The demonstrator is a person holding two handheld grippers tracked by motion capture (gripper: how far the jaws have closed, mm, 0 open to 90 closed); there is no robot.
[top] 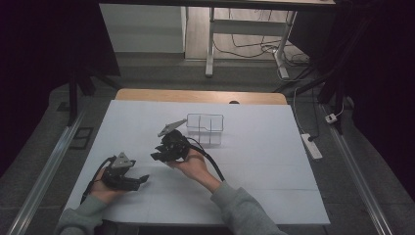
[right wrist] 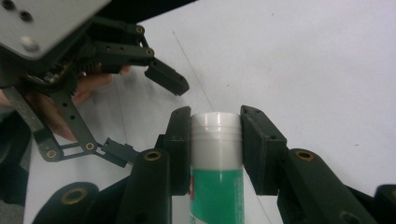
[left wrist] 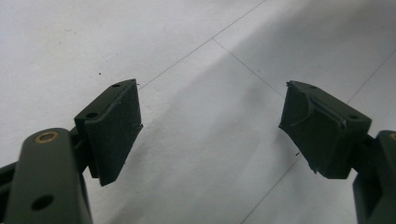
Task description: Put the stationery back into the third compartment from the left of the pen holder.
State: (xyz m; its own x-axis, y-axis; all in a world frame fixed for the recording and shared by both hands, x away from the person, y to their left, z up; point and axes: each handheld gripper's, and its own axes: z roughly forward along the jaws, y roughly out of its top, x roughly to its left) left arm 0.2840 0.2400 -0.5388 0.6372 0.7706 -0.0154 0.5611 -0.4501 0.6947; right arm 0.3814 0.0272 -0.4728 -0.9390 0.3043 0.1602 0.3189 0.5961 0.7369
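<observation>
Two tongs over the white counter (top: 254, 161): right tongs (right wrist: 215, 140) pinch a green plastic tube with a white cap (right wrist: 215, 154) mid-counter, just left of the clear wire basket (top: 205, 128), likely its destination. Left tongs (left wrist: 210, 126) wait near-left, spread, empty.

My right gripper (right wrist: 215, 140) is covering sides of green tube (right wrist: 217, 196); tube's lower end is running off bottom edge, red label mark too small to read. In high view, my hand and gripper are hiding tube.
</observation>
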